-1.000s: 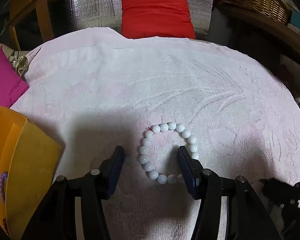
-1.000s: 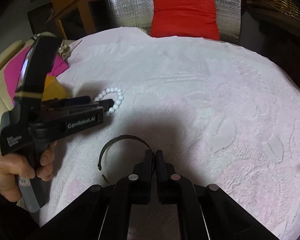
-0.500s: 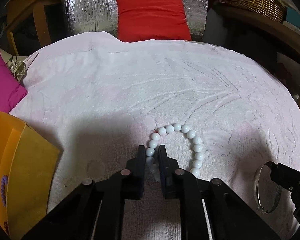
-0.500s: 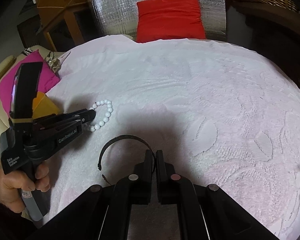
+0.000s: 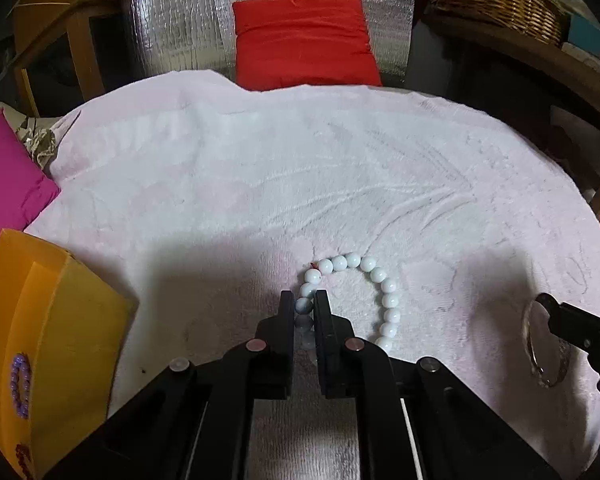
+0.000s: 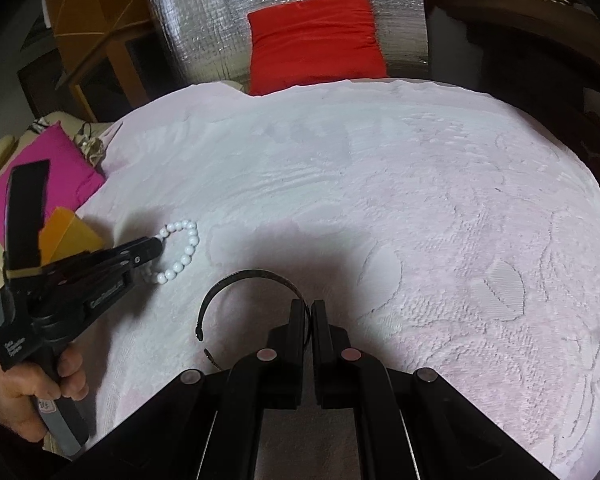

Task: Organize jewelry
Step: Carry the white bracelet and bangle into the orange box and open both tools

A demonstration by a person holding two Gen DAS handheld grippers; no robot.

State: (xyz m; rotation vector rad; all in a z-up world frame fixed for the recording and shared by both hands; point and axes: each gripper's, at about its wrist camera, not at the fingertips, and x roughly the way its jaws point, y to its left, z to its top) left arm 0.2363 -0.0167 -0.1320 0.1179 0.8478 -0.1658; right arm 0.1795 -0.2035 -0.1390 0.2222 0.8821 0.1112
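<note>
Left wrist view: left gripper (image 5: 304,308) held low, 2 fingers clamped on one side of the white bead bracelet (image 5: 380,296) (round glossy beads) on the pink textured towel (image 5: 300,184); orange box (image 5: 48,344) at left.

Right wrist view: right gripper (image 6: 311,320) pinches the thin dark open bangle (image 6: 244,280), its loop extending left over the towel (image 6: 380,184).
</note>
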